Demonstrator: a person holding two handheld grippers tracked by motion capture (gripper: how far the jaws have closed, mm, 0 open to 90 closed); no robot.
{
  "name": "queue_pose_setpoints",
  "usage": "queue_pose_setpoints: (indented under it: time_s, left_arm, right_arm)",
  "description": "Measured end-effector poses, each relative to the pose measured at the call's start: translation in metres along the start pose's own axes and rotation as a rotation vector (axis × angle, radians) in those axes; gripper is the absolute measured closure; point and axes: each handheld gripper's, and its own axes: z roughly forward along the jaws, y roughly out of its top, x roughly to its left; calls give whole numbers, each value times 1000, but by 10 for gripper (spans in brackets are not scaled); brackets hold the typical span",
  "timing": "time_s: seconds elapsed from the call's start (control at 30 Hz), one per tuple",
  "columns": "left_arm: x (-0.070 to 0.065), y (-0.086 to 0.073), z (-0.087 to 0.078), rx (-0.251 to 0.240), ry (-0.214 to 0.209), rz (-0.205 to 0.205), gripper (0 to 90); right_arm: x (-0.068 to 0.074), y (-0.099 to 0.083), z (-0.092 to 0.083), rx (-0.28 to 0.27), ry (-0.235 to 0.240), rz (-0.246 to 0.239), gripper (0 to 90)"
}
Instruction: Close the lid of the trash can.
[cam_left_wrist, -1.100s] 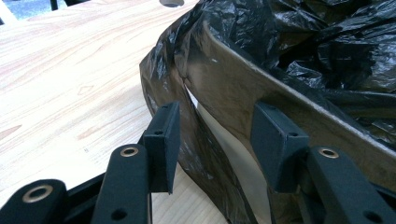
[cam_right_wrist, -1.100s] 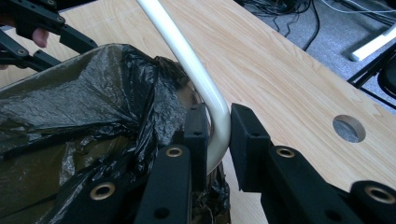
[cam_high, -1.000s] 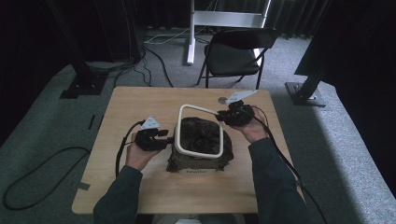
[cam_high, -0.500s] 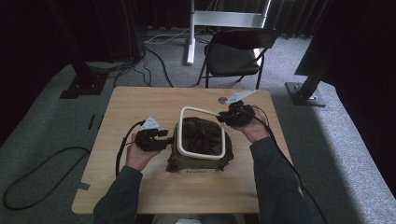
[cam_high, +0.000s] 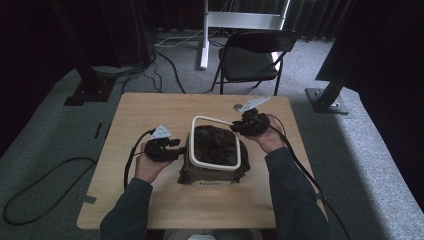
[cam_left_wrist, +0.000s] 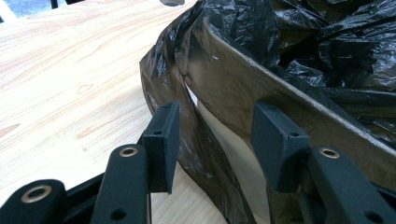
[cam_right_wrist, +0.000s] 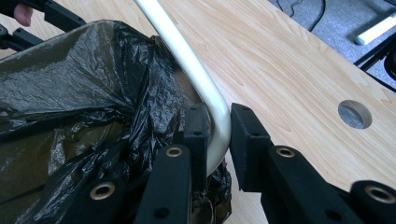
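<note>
Bench (cam_high: 150, 200) of pale wood grain carries a small square bin (cam_high: 214, 175) lined with a crinkled black plastic bag (cam_high: 215, 145), standing near the middle, just in front of the person. A white rounded-square plastic hoop (cam_high: 216, 165) sits tilted over the bin's mouth, its far right corner raised.

The right gripper (cam_right_wrist: 216, 128) has its 2 black fingers (cam_right_wrist: 195, 135) closed on that raised corner of the white hoop, one pad on each side of the tube, with bag plastic bunched against the inner finger. In the high view the right gripper (cam_high: 239, 127) sits at the bin's far right corner.

The left gripper (cam_left_wrist: 212, 140) stands at the bin's left side with its fingers (cam_left_wrist: 163, 140) apart. The bin's wall and a fold of black bag lie between them; the right pad is against the wall, the left pad is just clear of the plastic. In the high view the left gripper (cam_high: 179, 149) rests low beside the bin.

A round hole (cam_right_wrist: 355, 114) is cut in the bench near the right gripper.
</note>
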Motion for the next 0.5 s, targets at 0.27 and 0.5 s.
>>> queue_pose_setpoints:
  time_s: [0.27,0.5]
  left_arm:
    - [0,0,0,1,1,0,530]
    - [0,0,0,0,1,0,529]
  right_arm:
    - [0,0,4,11,4,5,777]
    - [-1,-1,8,19,11,10,776]
